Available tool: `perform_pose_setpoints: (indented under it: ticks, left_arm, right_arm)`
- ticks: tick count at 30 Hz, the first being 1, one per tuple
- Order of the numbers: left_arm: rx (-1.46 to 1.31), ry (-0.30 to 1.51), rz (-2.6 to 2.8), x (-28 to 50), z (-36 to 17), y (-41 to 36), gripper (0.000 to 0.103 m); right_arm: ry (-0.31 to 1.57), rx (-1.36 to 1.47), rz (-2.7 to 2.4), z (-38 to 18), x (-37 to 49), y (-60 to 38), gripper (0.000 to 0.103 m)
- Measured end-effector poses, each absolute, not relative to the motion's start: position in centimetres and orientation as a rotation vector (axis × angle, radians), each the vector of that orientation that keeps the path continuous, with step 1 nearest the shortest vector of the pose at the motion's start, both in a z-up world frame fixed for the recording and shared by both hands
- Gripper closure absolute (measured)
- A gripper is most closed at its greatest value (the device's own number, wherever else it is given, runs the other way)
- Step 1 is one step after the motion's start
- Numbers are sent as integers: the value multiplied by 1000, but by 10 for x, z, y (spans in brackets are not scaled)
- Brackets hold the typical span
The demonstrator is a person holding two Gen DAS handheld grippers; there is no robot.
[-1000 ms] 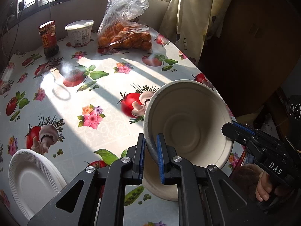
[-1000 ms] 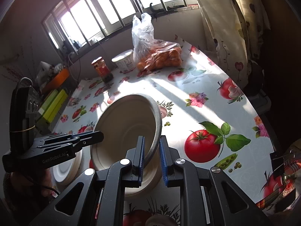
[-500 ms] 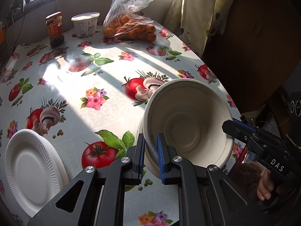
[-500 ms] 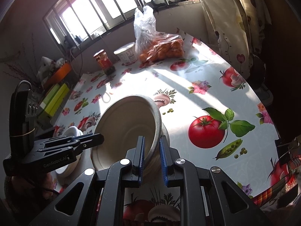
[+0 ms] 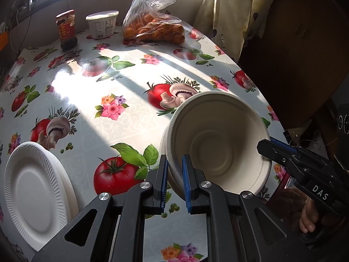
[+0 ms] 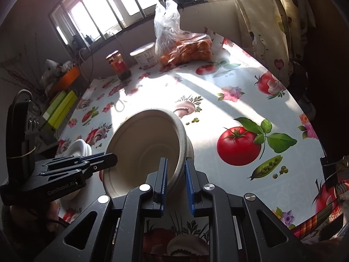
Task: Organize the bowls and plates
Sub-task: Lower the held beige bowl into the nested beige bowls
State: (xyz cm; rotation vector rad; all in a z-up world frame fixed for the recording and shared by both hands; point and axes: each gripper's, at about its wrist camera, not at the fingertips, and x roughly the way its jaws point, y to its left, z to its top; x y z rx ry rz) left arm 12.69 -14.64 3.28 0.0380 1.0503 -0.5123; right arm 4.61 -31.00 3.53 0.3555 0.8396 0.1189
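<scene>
Far left in the left wrist view, a stack of white ribbed plates (image 5: pixel 37 187) lies flat at the near edge of the table (image 5: pixel 122 118), on its tomato-and-mushroom oilcloth. Moving right — the left gripper (image 5: pixel 175 182) has its blue-padded jaws narrowed onto the near rim of the bowl (image 5: pixel 218 144), one pad inside the wall, one outside. The bowl is a beige, matte, pulp-looking thing with a thick rolled rim and faint rings in its base; it is tilted, mouth toward the camera, and a second rim edge peeks from behind it, so it sits in another bowl of the same kind. Further right, the right gripper (image 5: pixel 265 146) touches the opposite rim.

From the right wrist view, the right gripper (image 6: pixel 176 178) is likewise pinched on the rim — bowl wall between its pads — and the bowl stands near the table's front edge. At the back stand a jar (image 6: pixel 117 65), a white tub (image 6: pixel 145 55) and a bag of oranges (image 6: pixel 181 48).
</scene>
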Motion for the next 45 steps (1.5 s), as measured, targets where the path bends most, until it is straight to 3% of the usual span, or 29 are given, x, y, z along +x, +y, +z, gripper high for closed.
perform_pose_setpoints:
  ticks: [34, 39, 45]
  left_arm:
    - [46, 1036, -488, 125, 33, -147, 89]
    - [37, 1036, -500, 124, 33, -146, 81]
    - [36, 1039, -491, 125, 33, -147, 79]
  right_arm:
    - [833, 357, 116, 35, 47, -312, 87]
    - [834, 358, 116, 35, 46, -312, 87]
    - [833, 357, 114, 35, 47, -312, 87]
